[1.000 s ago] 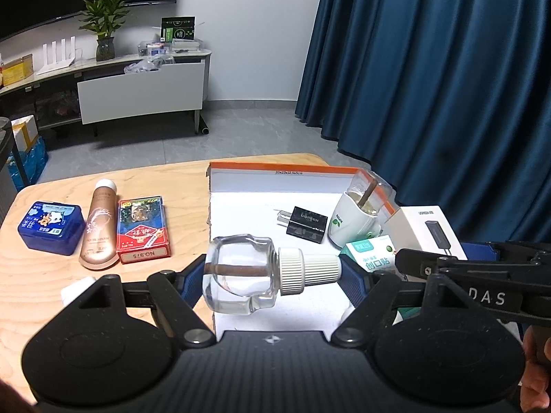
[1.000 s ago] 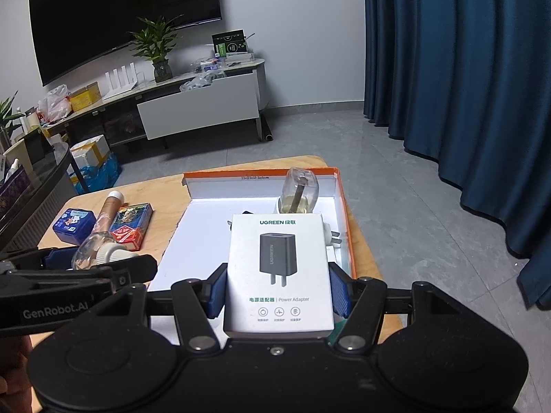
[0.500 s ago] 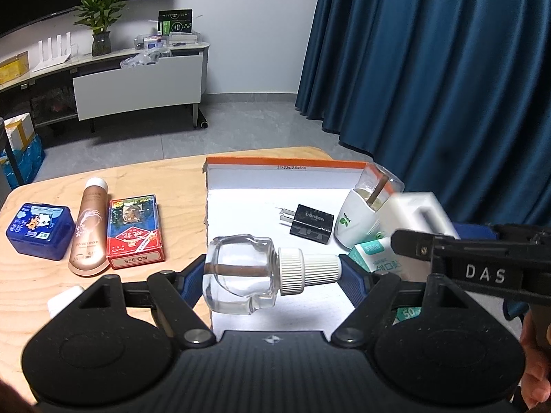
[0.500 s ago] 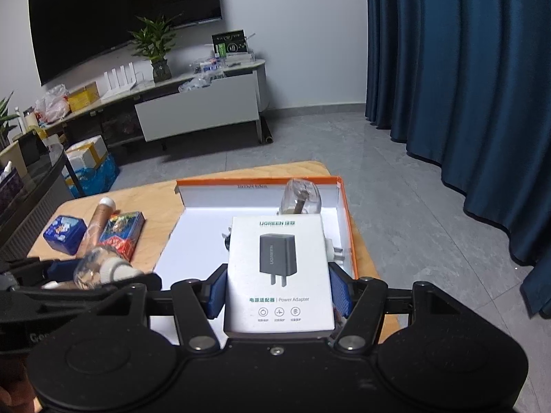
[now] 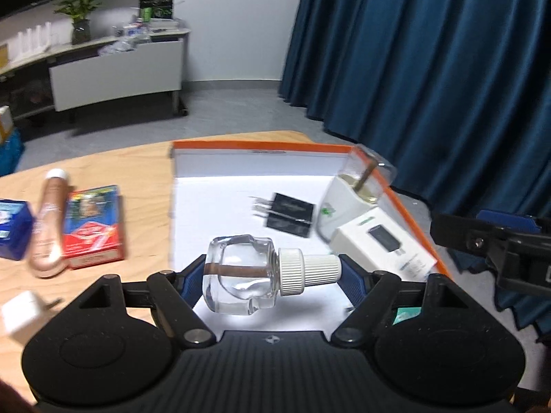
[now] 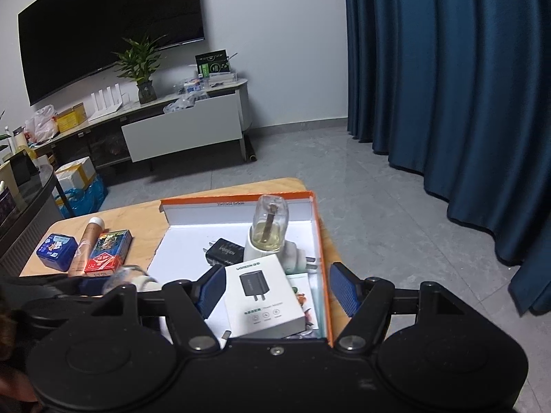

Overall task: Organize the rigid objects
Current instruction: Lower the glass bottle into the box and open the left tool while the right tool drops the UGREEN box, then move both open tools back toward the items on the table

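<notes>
Both grippers are hovering over the orange-rimmed box (image 6: 318, 237): left gripper (image 5: 272, 268) jaws pinching the clear bottle (image 5: 241, 270), right gripper (image 6: 277, 290) jaws spreading, freeing the adapter box (image 6: 263, 296).

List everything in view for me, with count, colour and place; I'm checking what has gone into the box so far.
box: 1, orange outside, white inside, on table
table: 1, light wood
adapter carton: 1, white, in box, near edge
black charger: 1, in box
plug-in vaporizer: 1, white with clear bottle, in box
green-white carton: 1, in box, under adapter carton
clear refill bottle: 1, white cap, in left gripper
card pack: 1, red, on table
tube: 1, copper, on table
blue box: 1, on table
white plug: 1, on table
left gripper: shut on bottle
right gripper: open
</notes>
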